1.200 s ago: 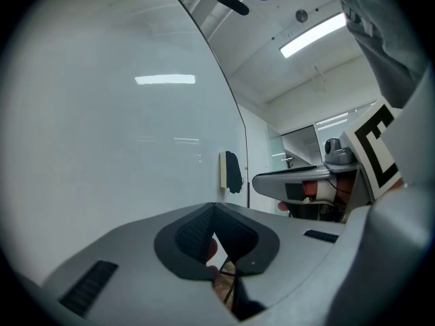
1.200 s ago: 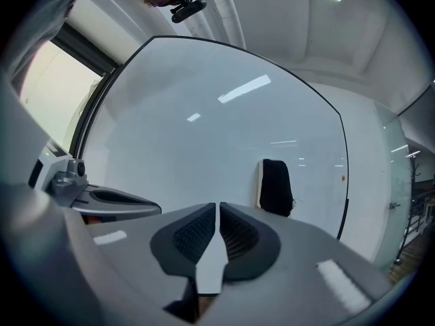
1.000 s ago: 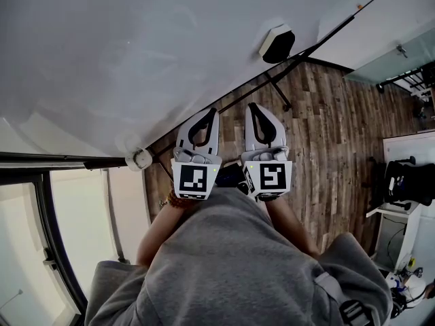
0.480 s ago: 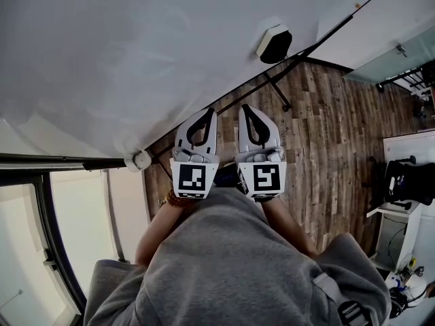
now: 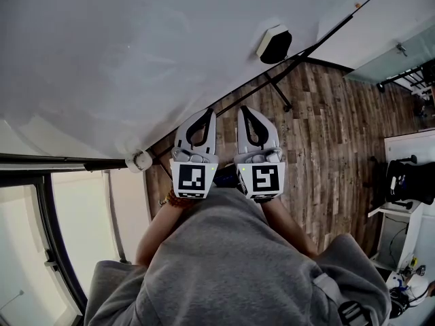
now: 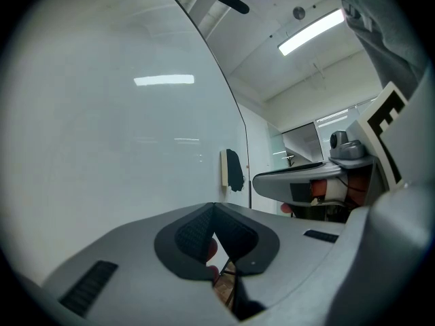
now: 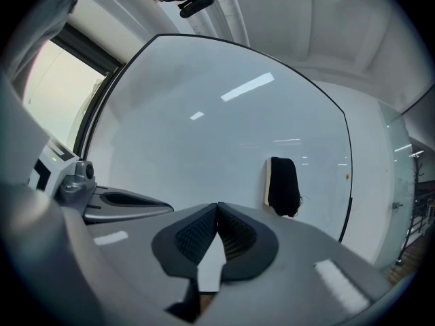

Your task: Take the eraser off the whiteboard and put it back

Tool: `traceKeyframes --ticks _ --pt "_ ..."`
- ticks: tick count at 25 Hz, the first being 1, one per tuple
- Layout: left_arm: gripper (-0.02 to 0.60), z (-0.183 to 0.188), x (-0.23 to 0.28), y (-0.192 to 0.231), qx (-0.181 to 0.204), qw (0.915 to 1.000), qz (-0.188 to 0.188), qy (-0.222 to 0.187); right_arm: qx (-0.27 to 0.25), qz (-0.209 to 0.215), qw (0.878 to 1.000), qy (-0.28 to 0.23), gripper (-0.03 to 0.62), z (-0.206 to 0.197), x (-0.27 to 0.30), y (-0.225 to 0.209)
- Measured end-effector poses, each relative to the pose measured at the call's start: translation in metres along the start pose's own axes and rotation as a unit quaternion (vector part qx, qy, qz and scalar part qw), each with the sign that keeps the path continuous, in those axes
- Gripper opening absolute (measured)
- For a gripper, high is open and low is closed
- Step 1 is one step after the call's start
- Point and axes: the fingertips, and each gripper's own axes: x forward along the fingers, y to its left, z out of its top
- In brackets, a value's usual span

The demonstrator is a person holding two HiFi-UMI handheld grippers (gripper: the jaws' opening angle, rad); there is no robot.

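Head view, looking steeply down: a large whiteboard (image 5: pixel 102 60) fills the upper left, over a wood floor (image 5: pixel 326 128). The eraser (image 5: pixel 275 44), pale-backed with a dark felt face, sits on the board near its right edge. My left tongs (image 5: pixel 211 112) and right tongs (image 5: pixel 244 109) are side by side close to my chest, well apart from the eraser and pointing level. Left gripper view: the ribbed pads of my left tongs (image 6: pixel 213 210) meet at the tips with nothing between them. Beyond them the eraser (image 6: pixel 231 170) clings to the board (image 6: pixel 102 148). Right gripper view: my right tongs (image 7: pixel 217 208) are likewise pressed together and empty. The eraser (image 7: pixel 282 185) stands upright on the board (image 7: pixel 204 134), ahead and to the right of the tips. With the eraser on the board and both tongs empty, this fits either the pause ahead of lifting it off or the rest once it is set back. Either way, I judge the sound thing is to hold both tongs steady, level and clear of the board, so nothing nudges the eraser.
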Motion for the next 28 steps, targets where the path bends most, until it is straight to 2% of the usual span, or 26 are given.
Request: traceKeyframes --ticks 13,28 --pt "0.006 -0.004 0.002 0.000 -0.002 1.0000 -0.001 0.006 0.001 0.009 1.000 0.002 0.012 -0.001 0.000 0.001" --pt "0.006 -0.008 0.003 -0.004 0.000 0.9999 -0.005 0.012 -0.007 -0.001 1.000 0.007 0.012 -0.005 -0.004 -0.012"
